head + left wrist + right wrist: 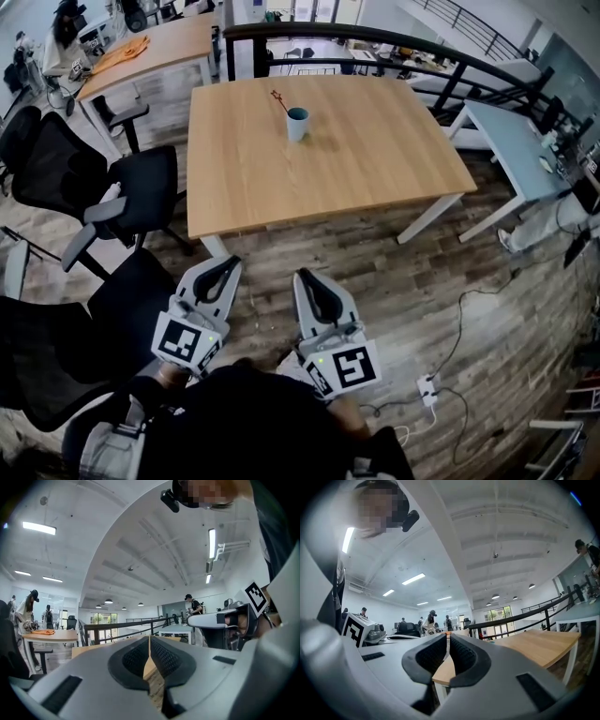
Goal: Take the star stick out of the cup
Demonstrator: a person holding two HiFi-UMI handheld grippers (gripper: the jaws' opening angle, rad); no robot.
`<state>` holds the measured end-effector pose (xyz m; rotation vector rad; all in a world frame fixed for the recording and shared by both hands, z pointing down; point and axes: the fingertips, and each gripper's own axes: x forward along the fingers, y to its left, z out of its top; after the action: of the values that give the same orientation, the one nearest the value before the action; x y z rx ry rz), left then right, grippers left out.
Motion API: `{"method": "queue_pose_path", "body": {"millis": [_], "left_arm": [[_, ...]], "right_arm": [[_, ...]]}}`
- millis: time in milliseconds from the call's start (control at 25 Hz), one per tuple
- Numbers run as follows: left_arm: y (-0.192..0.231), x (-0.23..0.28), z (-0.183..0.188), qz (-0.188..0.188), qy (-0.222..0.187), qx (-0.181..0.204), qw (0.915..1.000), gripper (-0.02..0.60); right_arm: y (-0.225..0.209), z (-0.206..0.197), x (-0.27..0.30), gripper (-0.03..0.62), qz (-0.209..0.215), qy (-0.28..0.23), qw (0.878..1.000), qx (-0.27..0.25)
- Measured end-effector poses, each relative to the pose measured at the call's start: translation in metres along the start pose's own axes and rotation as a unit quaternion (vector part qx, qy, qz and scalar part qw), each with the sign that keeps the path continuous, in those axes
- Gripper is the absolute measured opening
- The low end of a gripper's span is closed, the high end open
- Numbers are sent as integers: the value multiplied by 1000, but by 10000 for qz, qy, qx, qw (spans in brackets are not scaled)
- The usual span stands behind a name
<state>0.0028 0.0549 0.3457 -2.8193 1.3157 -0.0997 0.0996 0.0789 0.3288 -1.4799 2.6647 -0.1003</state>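
Note:
A teal cup [297,123] stands on the far middle of the wooden table [375,169], with a thin red star stick [279,99] leaning out of it toward the far left. Both grippers hang low over the floor, well short of the table's near edge. My left gripper [226,265] is shut with nothing in it, its jaw tips touching. My right gripper [304,279] is also shut and empty. In the left gripper view the gripper's [149,640] jaws meet, and in the right gripper view the gripper's [447,637] jaws meet too. Neither gripper view shows the cup.
Black office chairs [131,202] crowd the left side beside the table. A black railing [394,42] runs behind the table. A pale blue desk [511,150] stands at right. A power strip and cables [429,386] lie on the wood floor near my right side.

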Motion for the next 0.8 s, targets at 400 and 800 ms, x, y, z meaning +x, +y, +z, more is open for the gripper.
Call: {"method": "queue_pose_path", "body": {"millis": [400, 800], "left_arm": [[-13, 40, 5, 120, 36, 106, 9999, 23], [-26, 38, 0, -6, 76, 102, 9999, 23]], "right_arm": [[-38, 1, 13, 31, 330, -109, 9993, 128], [-49, -4, 1, 31, 164, -140, 9996, 161]]}}
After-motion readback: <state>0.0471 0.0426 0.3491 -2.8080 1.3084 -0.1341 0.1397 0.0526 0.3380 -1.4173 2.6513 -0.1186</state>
